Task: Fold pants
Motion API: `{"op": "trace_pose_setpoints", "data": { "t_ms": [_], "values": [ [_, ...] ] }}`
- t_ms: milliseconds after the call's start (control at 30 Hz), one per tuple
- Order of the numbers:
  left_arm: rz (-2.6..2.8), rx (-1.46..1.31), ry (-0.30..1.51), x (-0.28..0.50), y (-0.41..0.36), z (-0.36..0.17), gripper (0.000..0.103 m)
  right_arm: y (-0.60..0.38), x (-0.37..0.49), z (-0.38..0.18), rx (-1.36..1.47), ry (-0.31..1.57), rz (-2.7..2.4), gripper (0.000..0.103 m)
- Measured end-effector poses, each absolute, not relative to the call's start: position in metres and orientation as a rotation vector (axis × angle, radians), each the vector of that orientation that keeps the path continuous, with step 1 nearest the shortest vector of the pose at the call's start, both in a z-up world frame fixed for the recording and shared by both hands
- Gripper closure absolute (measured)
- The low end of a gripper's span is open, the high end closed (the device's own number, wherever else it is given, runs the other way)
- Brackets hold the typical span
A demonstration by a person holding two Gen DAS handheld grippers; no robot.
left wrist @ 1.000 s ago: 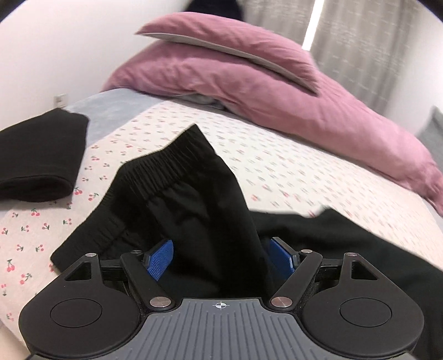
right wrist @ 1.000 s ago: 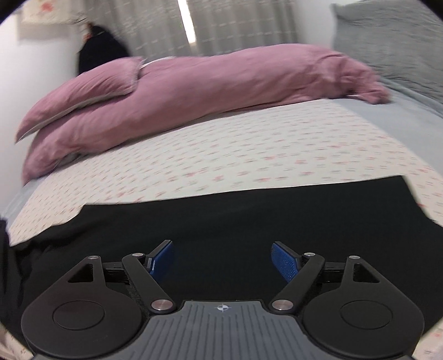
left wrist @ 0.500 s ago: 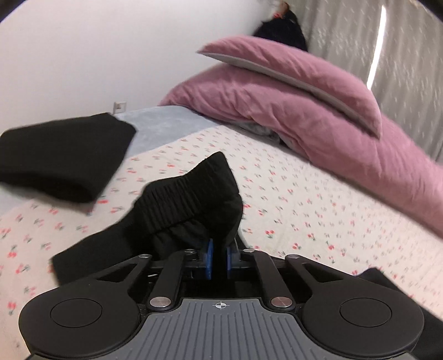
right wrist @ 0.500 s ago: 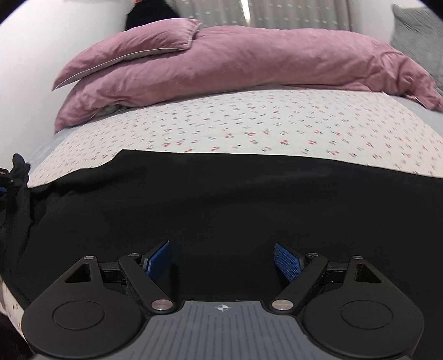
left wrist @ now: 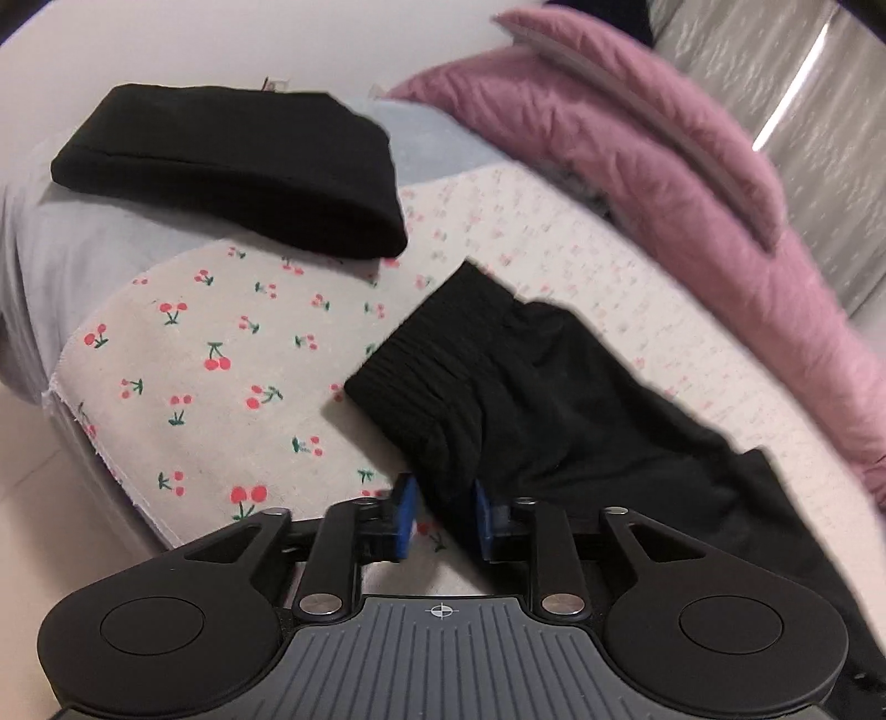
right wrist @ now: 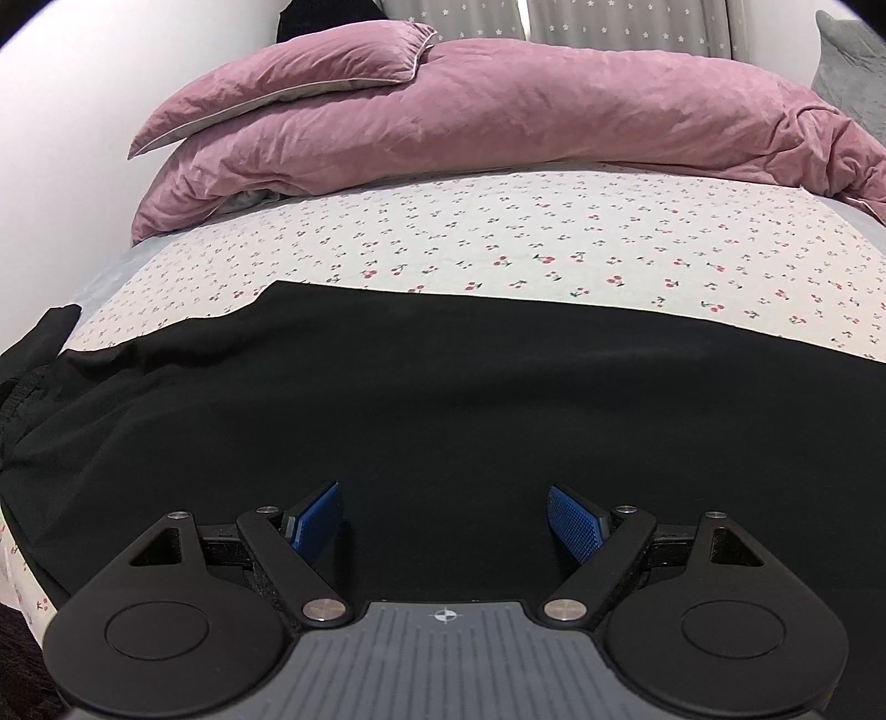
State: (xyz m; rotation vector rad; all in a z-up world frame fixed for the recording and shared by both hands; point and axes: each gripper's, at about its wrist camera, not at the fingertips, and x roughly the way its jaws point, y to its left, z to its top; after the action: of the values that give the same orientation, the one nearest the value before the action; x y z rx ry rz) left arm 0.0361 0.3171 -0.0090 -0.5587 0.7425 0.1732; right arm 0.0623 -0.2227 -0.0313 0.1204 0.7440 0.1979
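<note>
Left wrist view, nearest first: we see the left gripper (left wrist: 440,518) with its blue pads (left wrist: 403,518) a narrow gap apart and the jaws opening. A fold of the black pants (left wrist: 531,410) sits between the pads; the right pad is against the cloth, the left pad shows a sliver of sheet beside it, so we cannot tell if any pinch is left. Frame is motion-blurred here. Just beyond the pads we see the gathered elastic waistband (left wrist: 426,360) of the pants lying on the cherry-print sheet (left wrist: 221,343), with the rest of the pants running off to the right. Farther back left, a folded black garment (left wrist: 238,166) rests on grey bedding (left wrist: 83,243), well apart from the waistband. Farthest, a pink pillow (left wrist: 637,99) on a pink duvet (left wrist: 720,232), in front of a curtain (left wrist: 803,83).

Right wrist view, nearest first: we see the right gripper (right wrist: 446,523) with jaws wide apart and nothing between the blue pads (right wrist: 573,526). It hangs over the pants (right wrist: 443,399), which lie spread flat across the near part of the bed; whether the pad tips touch the cloth we cannot tell. Waistband end bunches at the far left edge. Beyond the pants, bare cherry-print sheet (right wrist: 526,238), then the pink duvet (right wrist: 554,116) with the pink pillow (right wrist: 310,66) on its left end, curtain (right wrist: 609,22) behind.
</note>
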Motion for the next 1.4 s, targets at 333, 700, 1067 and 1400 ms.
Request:
{"op": "trace_pose_setpoints", "data": {
  "t_ms": [333, 700, 1067, 1400],
  "values": [
    [0.196, -0.517, 0.701, 0.043, 0.323, -0.001, 0.061, -0.204, 0.046, -0.027, 0.082, 0.773, 0.289, 0.019],
    [0.054, -0.229, 0.647, 0.033, 0.254, 0.031, 0.033, -0.222, 0.019, -0.032, -0.028, 0.869, 0.223, 0.017],
    [-0.293, -0.089, 0.657, 0.048, 0.146, 0.038, 0.024, -0.354, -0.017, -0.004, 0.191, 0.718, -0.182, 0.017],
    [-0.556, -0.099, 0.574, 0.061, 0.067, 0.026, 0.024, -0.465, -0.025, -0.043, 0.496, 0.706, -0.501, 0.041]
  ]
}}
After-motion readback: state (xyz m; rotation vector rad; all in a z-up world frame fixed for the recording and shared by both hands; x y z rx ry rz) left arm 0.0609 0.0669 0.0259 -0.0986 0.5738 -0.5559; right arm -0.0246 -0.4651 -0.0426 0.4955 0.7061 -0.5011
